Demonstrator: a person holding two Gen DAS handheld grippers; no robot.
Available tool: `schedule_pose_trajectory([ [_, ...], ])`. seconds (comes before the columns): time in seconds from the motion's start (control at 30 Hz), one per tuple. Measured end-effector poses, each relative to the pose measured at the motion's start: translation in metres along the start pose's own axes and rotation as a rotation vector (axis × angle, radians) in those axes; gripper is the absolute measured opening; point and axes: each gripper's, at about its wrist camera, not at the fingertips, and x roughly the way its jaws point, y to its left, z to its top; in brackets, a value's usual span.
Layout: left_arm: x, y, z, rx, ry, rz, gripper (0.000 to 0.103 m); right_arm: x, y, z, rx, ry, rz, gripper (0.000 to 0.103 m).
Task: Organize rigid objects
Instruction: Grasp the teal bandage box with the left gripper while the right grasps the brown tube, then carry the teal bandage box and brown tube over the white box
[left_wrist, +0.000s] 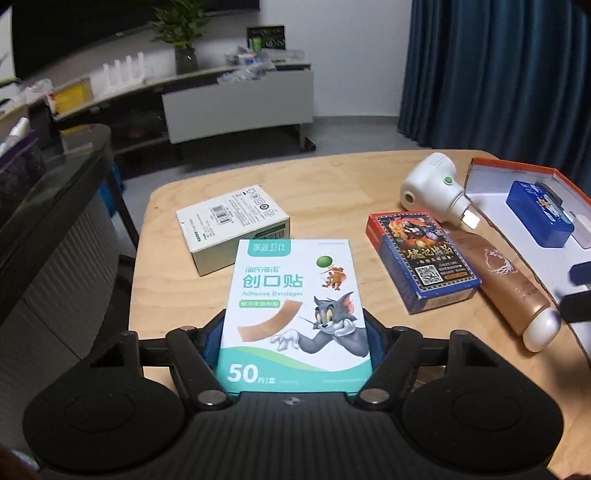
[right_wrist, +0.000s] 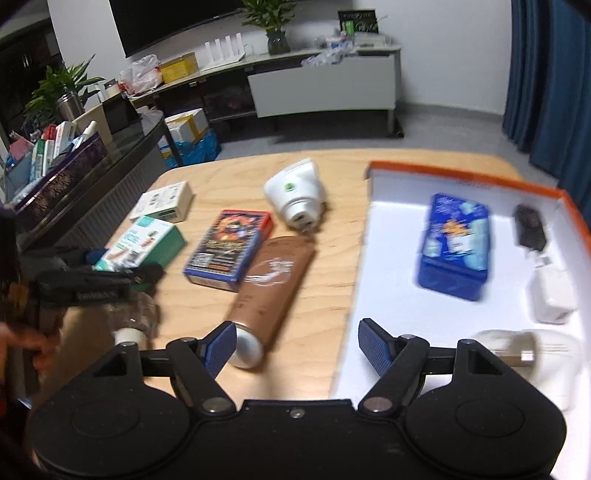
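Left gripper jaws pinch the bandage box; our right gripper gapes empty. We lift level, toward the tray.

Two wrist views, both angled down at the surface

We look close from 6 o'clock; both share the card box and brown tube.

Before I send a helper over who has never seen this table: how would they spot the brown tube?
On the wooden table, look just left of the orange-rimmed tray. The brown tube lies flat between that tray and the blue card box, its white cap nearest the right tool. It is the only long, round item there.
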Motion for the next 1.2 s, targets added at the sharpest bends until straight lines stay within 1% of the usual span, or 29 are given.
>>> schedule_pose_trajectory([
  [0.07,-0.004,-0.002,-0.002,-0.025,-0.010,0.030,0.072,0.013,0.010,0.002,-0.012,0.019,-0.001,0.086],
  [0.17,-0.014,0.003,-0.006,-0.099,-0.024,0.057,0.072,0.036,0.022,0.006,-0.036,0.054,-0.058,0.088],
  [0.23,-0.022,0.006,-0.007,-0.140,-0.033,0.070,0.071,0.044,0.029,0.007,-0.068,0.027,-0.099,0.087],
  [0.27,-0.027,0.006,-0.008,-0.153,-0.037,0.078,0.071,0.046,0.033,0.007,-0.091,0.014,-0.121,0.074],
  [0.3,-0.031,0.004,-0.008,-0.163,-0.044,0.086,0.072,0.046,0.035,0.007,-0.102,-0.002,-0.116,0.055],
  [0.33,-0.036,0.004,-0.008,-0.169,-0.050,0.095,0.072,0.044,0.036,0.007,-0.102,-0.009,-0.131,0.052],
  [0.4,-0.045,0.000,-0.010,-0.184,-0.062,0.101,0.072,0.041,0.034,0.004,-0.105,-0.025,-0.128,0.046],
  [0.47,-0.054,-0.005,-0.009,-0.197,-0.076,0.101,0.072,0.033,0.029,0.000,-0.074,-0.036,-0.103,0.046],
  [0.53,-0.063,-0.012,-0.009,-0.199,-0.093,0.102,0.072,0.022,0.026,-0.004,-0.073,-0.060,-0.106,0.046],
  [0.67,-0.077,-0.028,-0.006,-0.219,-0.122,0.063,0.072,-0.003,0.023,-0.007,-0.076,-0.106,-0.106,0.046],
  [0.8,-0.086,-0.048,-0.005,-0.217,-0.143,0.028,0.072,-0.032,0.016,-0.008,-0.083,-0.172,-0.117,0.046],
  [0.93,-0.096,-0.068,-0.002,-0.234,-0.158,-0.012,0.072,-0.063,0.007,-0.014,-0.085,-0.238,-0.148,0.046],
  [1.0,-0.100,-0.082,0.000,-0.218,-0.168,-0.025,0.072,-0.077,-0.001,-0.019,-0.079,-0.265,-0.172,0.046],
  [1.1,-0.103,-0.103,0.003,-0.196,-0.179,-0.063,0.072,-0.101,-0.017,-0.027,-0.053,-0.302,-0.211,0.046],
  [1.2,-0.103,-0.124,0.009,-0.177,-0.177,-0.118,0.072,-0.123,-0.036,-0.035,-0.023,-0.334,-0.258,0.046],
])
